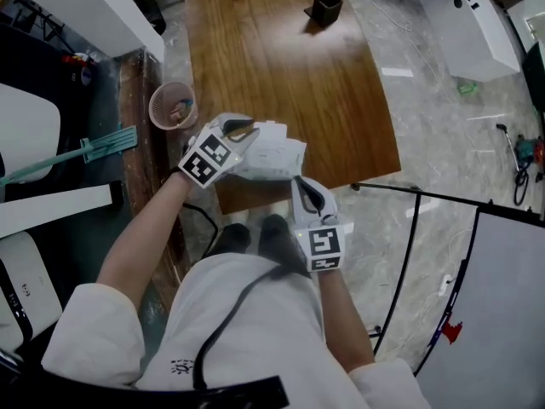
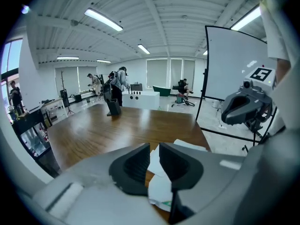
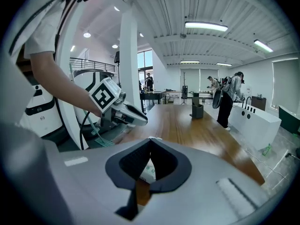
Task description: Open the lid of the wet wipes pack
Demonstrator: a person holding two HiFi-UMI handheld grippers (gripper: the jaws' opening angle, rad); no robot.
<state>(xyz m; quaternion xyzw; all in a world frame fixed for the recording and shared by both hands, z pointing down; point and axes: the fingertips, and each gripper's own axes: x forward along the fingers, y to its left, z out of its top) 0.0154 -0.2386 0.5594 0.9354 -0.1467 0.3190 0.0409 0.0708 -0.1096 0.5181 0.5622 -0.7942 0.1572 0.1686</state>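
Above the near edge of the bench (image 1: 281,49), I held the wet wipes pack (image 1: 274,153) in the air, its long axis running across from my left gripper (image 1: 249,133) to my right gripper (image 1: 305,191). The left jaws pinched its white left edge. The right jaws, tips together, clamped its near-right corner. The lid itself did not show.
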